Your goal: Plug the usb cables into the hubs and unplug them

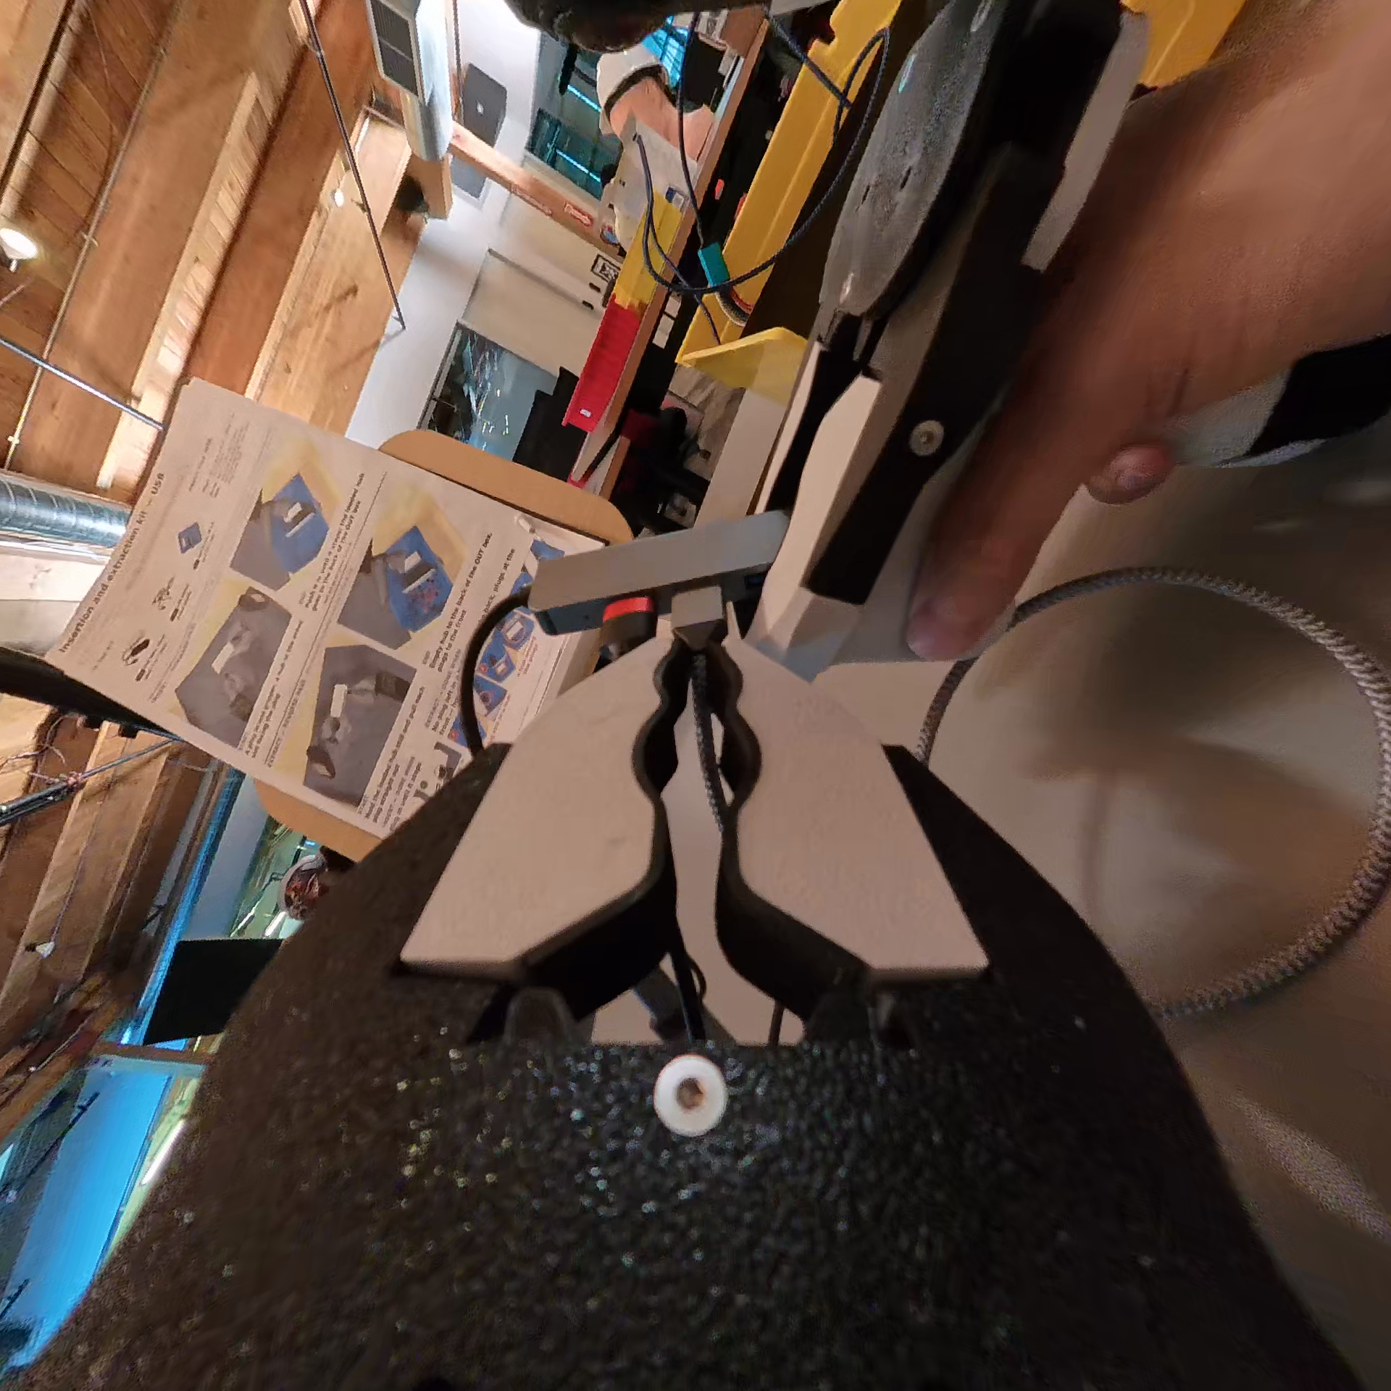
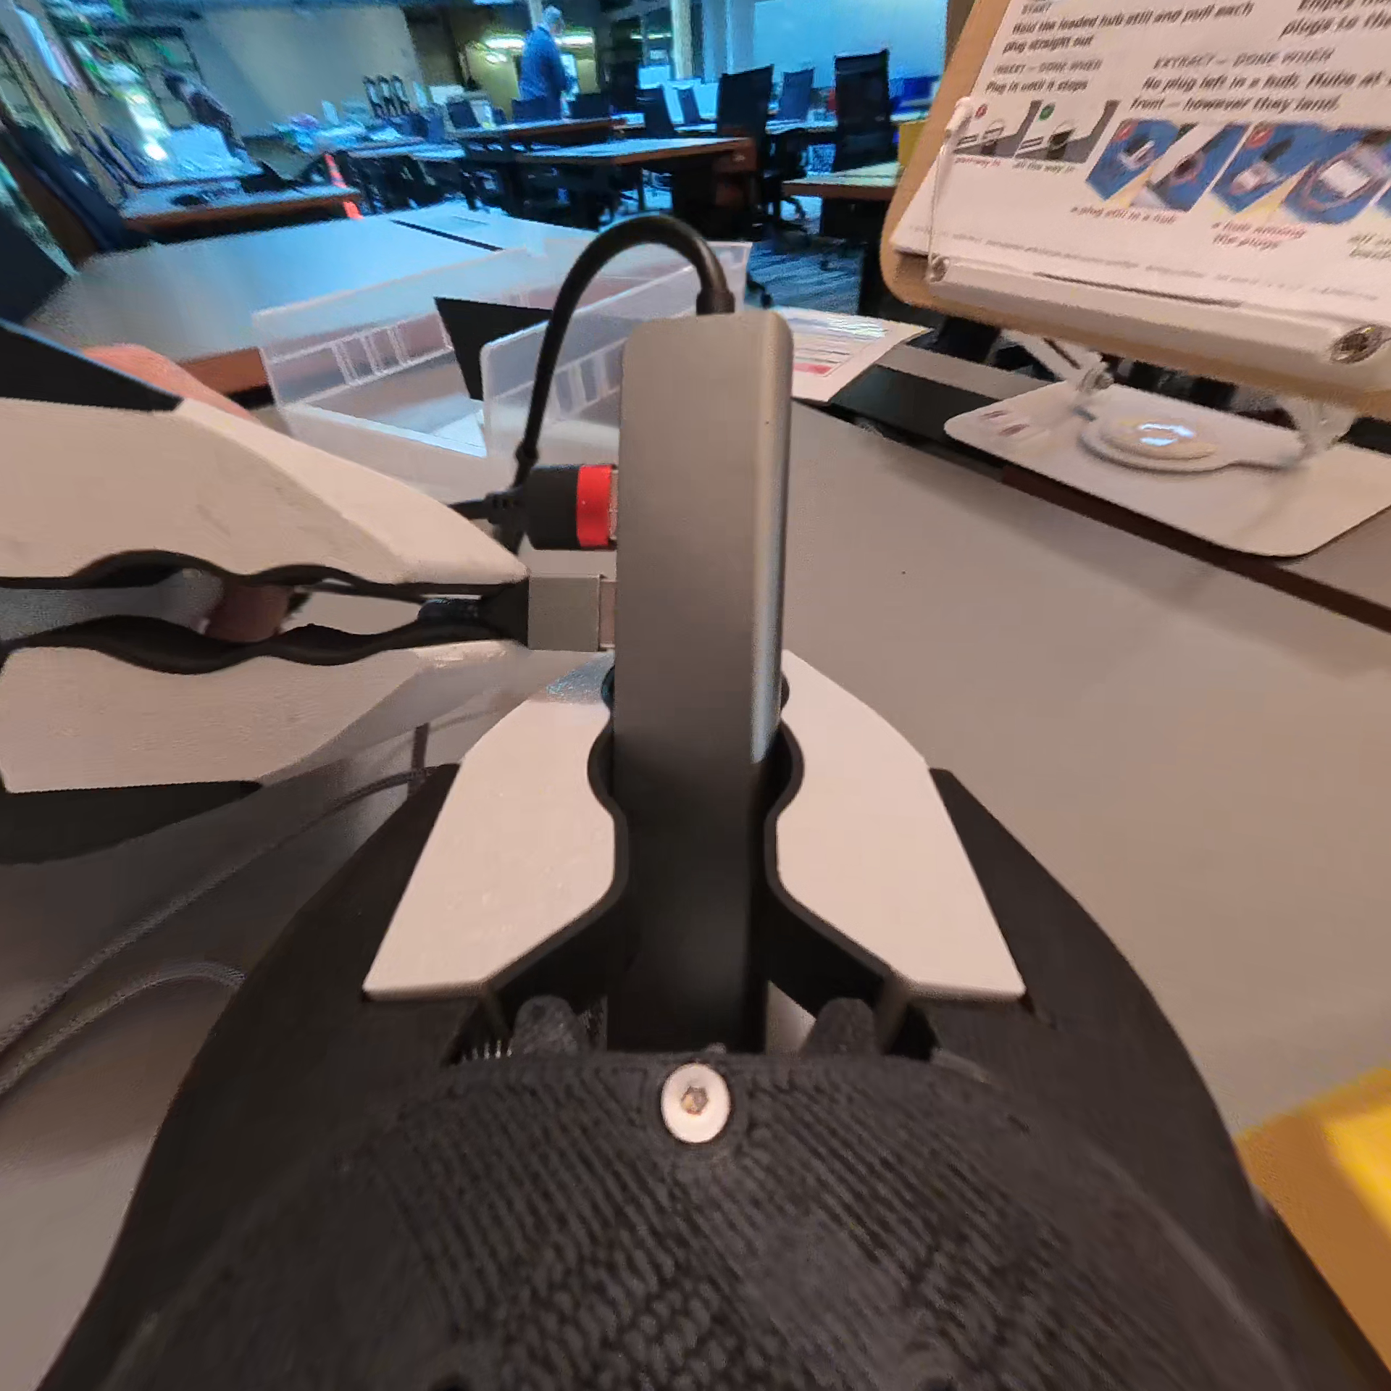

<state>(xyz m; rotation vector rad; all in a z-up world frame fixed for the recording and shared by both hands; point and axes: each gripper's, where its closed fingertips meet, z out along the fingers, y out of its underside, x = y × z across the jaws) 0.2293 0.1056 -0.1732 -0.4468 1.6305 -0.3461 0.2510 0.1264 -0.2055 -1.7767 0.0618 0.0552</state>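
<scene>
My right gripper (image 2: 696,722) clamps the grey hub (image 2: 700,542) upright above the table (image 2: 1016,677). My left gripper (image 1: 696,662) pinches the braided cable (image 1: 711,753) behind its grey plug (image 2: 568,611), seated in the hub's side just below a red-banded plug (image 2: 579,506).

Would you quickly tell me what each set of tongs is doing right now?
Left tongs: closed on the grey metal USB plug with braided cable.
Right tongs: closed on the long dark grey USB hub.

Even indoor light, fisheye bending at edges, motion blur on instruction sheet (image 2: 1174,113) and background
</scene>
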